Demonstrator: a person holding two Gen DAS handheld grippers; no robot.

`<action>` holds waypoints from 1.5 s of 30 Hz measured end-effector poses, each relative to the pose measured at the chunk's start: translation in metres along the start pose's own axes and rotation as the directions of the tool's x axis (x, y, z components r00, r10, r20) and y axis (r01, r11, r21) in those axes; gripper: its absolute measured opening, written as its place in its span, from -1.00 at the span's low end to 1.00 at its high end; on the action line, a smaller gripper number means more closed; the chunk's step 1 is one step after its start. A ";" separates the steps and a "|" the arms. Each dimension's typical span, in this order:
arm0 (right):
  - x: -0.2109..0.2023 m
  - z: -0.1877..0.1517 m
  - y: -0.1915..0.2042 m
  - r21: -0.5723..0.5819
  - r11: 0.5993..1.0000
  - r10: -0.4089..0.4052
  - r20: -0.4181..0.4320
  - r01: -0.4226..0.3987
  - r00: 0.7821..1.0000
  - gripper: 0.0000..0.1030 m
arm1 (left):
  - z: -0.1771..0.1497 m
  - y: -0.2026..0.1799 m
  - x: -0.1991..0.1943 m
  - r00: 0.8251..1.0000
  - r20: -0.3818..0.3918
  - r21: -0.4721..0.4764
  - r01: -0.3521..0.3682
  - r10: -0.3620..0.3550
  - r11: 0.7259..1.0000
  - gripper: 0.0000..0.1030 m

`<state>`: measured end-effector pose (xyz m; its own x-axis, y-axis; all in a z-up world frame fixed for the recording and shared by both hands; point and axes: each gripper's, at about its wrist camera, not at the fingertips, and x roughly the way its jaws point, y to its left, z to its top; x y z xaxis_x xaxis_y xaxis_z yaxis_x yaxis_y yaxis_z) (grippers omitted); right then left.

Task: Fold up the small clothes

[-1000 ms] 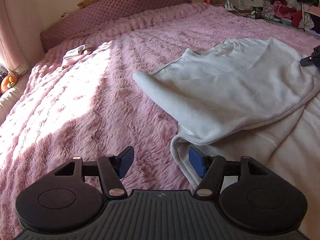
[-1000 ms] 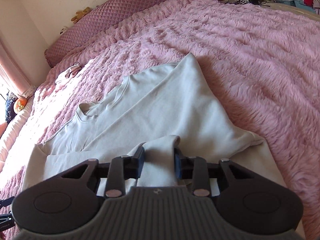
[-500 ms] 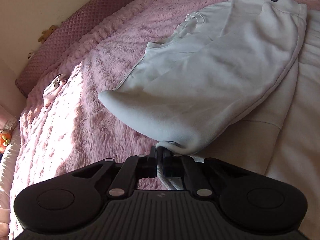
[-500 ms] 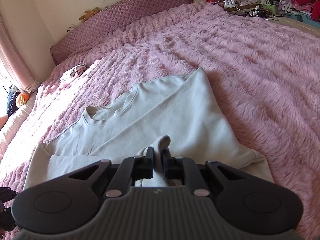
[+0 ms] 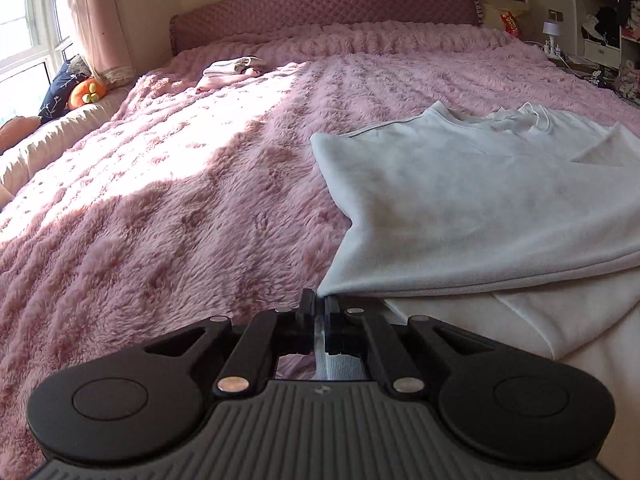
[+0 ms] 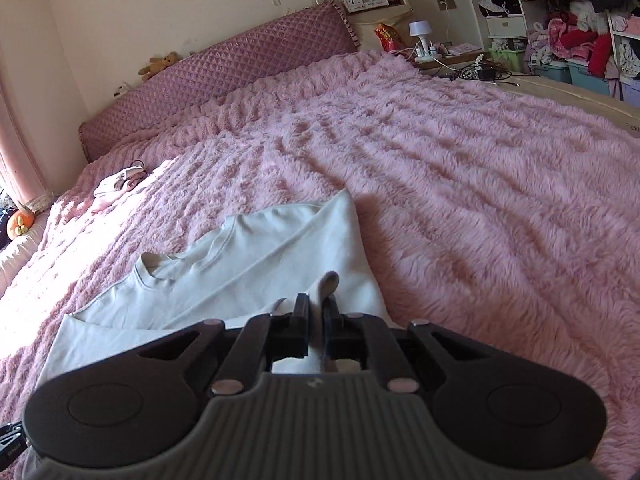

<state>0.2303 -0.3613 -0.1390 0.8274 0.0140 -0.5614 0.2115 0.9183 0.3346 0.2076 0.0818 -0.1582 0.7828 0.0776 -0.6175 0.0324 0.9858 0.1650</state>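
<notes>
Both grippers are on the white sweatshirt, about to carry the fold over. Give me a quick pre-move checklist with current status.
1. Left gripper shut on the white sweatshirt edge: ok.
2. Right gripper shut on a fabric fold: ok, cloth pokes up between its fingers.
3. Both layers caught in each grip: cannot tell.
4. Neckline lying flat: not ok, it is puckered.
5. Pink fluffy blanket ahead free of obstacles: ok; the small folded garment sits far off near the headboard.

left claw point(image 5: 319, 303): clamped on cloth, low | right claw point(image 6: 317, 307): clamped on cloth fold
</notes>
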 end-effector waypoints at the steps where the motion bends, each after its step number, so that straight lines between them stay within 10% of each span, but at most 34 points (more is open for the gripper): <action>1: 0.006 -0.011 -0.004 -0.008 1.000 -0.016 -0.018 0.016 1.000 -0.99 | 0.001 0.001 0.001 1.000 -0.007 -0.004 -0.002 0.002 1.000 -0.92; 4: 0.012 -0.029 -0.010 -0.007 0.999 -0.051 -0.051 0.051 0.997 -0.95 | -0.001 0.001 -0.002 1.000 -0.014 0.004 -0.001 0.001 1.000 -0.93; 8: 0.013 -0.033 -0.015 0.042 0.998 -0.046 -0.062 0.049 0.997 -0.29 | -0.003 -0.015 -0.008 0.999 0.040 0.198 -0.033 0.025 0.980 -0.81; 18: 0.018 -0.031 -0.013 0.044 0.998 -0.031 -0.103 0.035 0.994 -0.17 | -0.006 -0.045 0.012 0.997 0.080 0.574 -0.049 0.003 0.817 -0.58; 20: 0.020 -0.030 -0.012 0.047 0.999 -0.015 -0.110 0.020 0.994 -0.92 | -0.001 -0.036 0.010 0.997 0.077 0.493 -0.031 -0.008 0.869 -0.84; 23: 0.016 -0.023 -0.005 0.042 0.999 0.002 -0.075 0.001 0.997 -0.93 | 0.006 -0.021 -0.004 0.988 0.152 0.322 -0.082 0.034 0.943 -0.84; 27: -0.006 -0.008 0.010 0.029 0.999 0.044 0.025 -0.045 0.999 -0.96 | 0.006 -0.026 -0.023 0.965 0.221 0.165 -0.179 0.141 0.970 -0.85; 33: -0.001 -0.009 0.011 -0.033 0.999 -0.022 -0.005 0.021 1.000 -0.98 | -0.012 -0.009 0.009 0.983 -0.010 -0.030 -0.183 0.182 0.983 -1.00; 38: 0.017 -0.032 -0.023 0.049 0.997 -0.050 -0.090 0.054 0.995 -0.91 | -0.008 0.011 -0.008 0.983 0.010 -0.065 -0.185 0.186 0.981 -0.99; 41: 0.006 -0.031 -0.021 0.065 0.992 -0.105 -0.055 0.108 0.993 -0.47 | 0.006 0.025 -0.026 0.988 0.091 -0.107 -0.118 0.128 0.987 -0.93; 45: -0.011 -0.027 -0.007 0.018 0.997 -0.076 0.013 0.076 0.997 -0.47 | 0.028 0.017 -0.033 0.982 0.189 -0.088 0.028 -0.011 0.996 -0.70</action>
<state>0.2056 -0.3571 -0.1556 0.8155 -0.0612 -0.5755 0.2833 0.9093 0.3049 0.1998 0.0918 -0.1135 0.8859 0.0375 -0.4623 -0.0007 0.9968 0.0795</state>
